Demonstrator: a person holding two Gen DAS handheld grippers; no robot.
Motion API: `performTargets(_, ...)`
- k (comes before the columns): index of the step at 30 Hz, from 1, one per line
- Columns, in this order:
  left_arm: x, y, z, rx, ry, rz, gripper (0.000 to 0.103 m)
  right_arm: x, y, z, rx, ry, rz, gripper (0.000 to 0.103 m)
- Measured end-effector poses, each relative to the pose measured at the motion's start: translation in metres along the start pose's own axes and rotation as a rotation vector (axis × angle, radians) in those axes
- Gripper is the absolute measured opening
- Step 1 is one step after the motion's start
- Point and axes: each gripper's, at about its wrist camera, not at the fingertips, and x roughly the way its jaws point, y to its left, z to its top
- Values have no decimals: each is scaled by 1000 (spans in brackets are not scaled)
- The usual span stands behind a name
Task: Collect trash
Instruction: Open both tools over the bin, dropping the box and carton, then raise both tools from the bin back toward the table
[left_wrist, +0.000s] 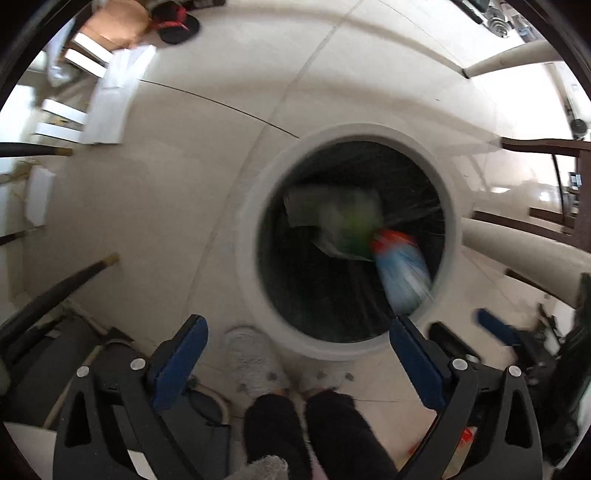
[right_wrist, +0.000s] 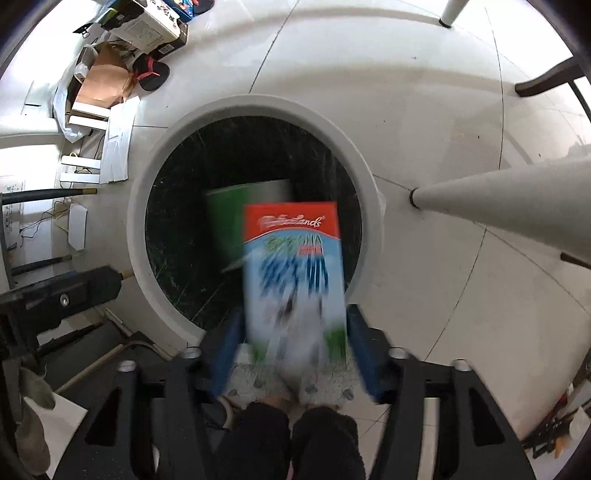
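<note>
A round white trash bin (left_wrist: 251, 236) with a black liner stands on the floor below both grippers; it also shows in the right wrist view (right_wrist: 369, 206). A red, white and blue milk carton (right_wrist: 293, 280) is blurred between my right gripper's (right_wrist: 295, 354) blue pads, over the bin's near rim; the pads stand apart from its sides. In the left wrist view the carton (left_wrist: 400, 269) is inside the bin mouth beside a greenish wrapper (left_wrist: 347, 225). A green box (right_wrist: 225, 218) lies in the bin. My left gripper (left_wrist: 295, 354) is open and empty near the bin's rim.
The person's slippered feet (left_wrist: 255, 358) stand next to the bin. White table legs (right_wrist: 498, 195) rise on the right. Cardboard, papers and black sandals (right_wrist: 149, 72) lie at the far left. Black chair legs (left_wrist: 55, 291) are on the left.
</note>
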Motion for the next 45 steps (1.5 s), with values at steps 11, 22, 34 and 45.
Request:
performTargets(11,-86,7,-54,-47,-133,208,100,-63,8,-24,61,-78,-109,101)
performTargets(22,-193,-8,-123,2,-171,214,100,-203,31,-96,92,-135,-96,101)
performTargets(34,-313,-11,-177,35,-228,172,100,-358,61,-147,28,-191,-88,101)
performTargets(45,-417,-20,-171,73,-385,139,103,-483,76,-159,86,-290,-8,101)
